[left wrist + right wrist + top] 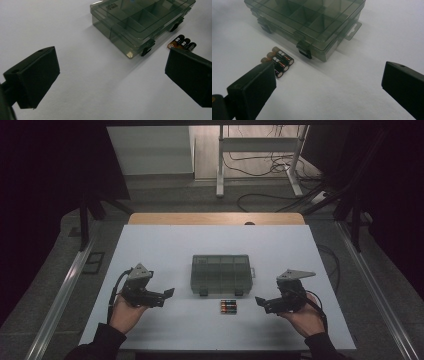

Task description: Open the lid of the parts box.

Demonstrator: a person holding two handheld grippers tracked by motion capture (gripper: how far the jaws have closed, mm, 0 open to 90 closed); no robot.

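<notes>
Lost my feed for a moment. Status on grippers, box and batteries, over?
Left hand-held gripper open, empty. Right hand-held gripper open, empty. Box shut, batteries lying just in front. Nothing in the way.

We see embossed lettering on the organizer box (140, 22) lid and white print on the batteries (279, 62), both too small to read.

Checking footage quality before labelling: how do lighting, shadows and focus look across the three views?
High view: dim, surroundings near black, white table evenly lit, batteries small and soft. Left gripper view: compartment box sharp, casting a soft shadow toward the camera; jaws slightly soft. Right gripper view: battery labels readable, milky haze on the table, far corners washed out.
</notes>
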